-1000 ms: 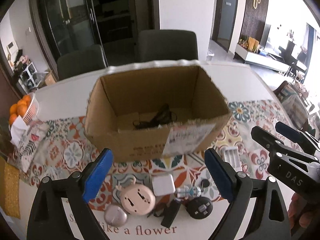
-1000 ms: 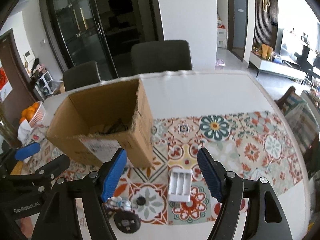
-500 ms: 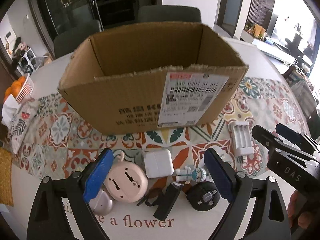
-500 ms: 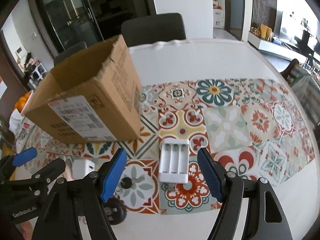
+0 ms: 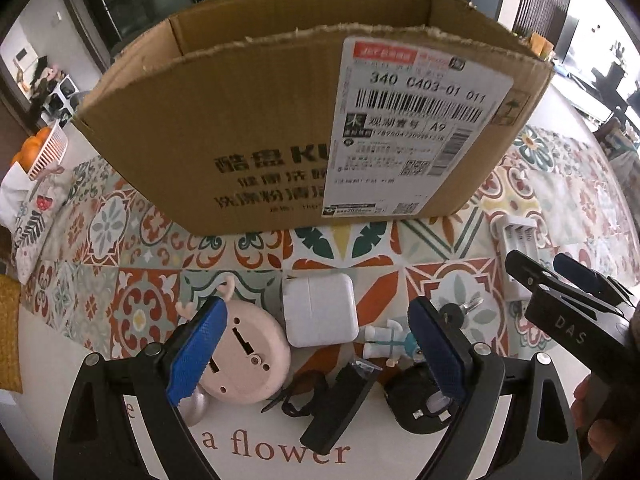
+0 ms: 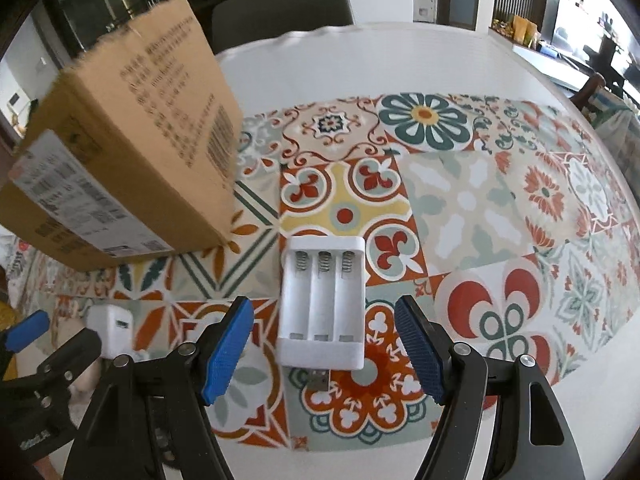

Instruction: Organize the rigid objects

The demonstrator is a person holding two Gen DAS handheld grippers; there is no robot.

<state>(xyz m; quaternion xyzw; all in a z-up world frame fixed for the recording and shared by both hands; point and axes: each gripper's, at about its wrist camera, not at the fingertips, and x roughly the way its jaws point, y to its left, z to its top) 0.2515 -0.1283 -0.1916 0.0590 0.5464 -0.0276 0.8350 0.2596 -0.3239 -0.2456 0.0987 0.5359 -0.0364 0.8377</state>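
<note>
The right hand-held gripper [image 6: 324, 354], jaws spread, is straddling the white plastic three-slot battery charger [image 6: 322, 304] lying on the patterned bench [image 6: 500, 208], seemingly for boxing in the brown cardboard box [image 6: 120, 152]; the left hand-held gripper [image 5: 316, 354] is hovering spread over the white square adapter [image 5: 319, 315].

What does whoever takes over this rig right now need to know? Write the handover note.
Left gripper: jaws open, empty, over the cluster: white square charger, pink round plastic device, small white-and-teal figurine, black round gadget.
Right gripper: jaws open, empty, straddling the white three-slot battery holder without touching it.
Brown cardboard box stands behind them on the patterned tablecloth.
Done: cannot tell; box interior hidden.
Left: all these items lie outside the box.
</note>
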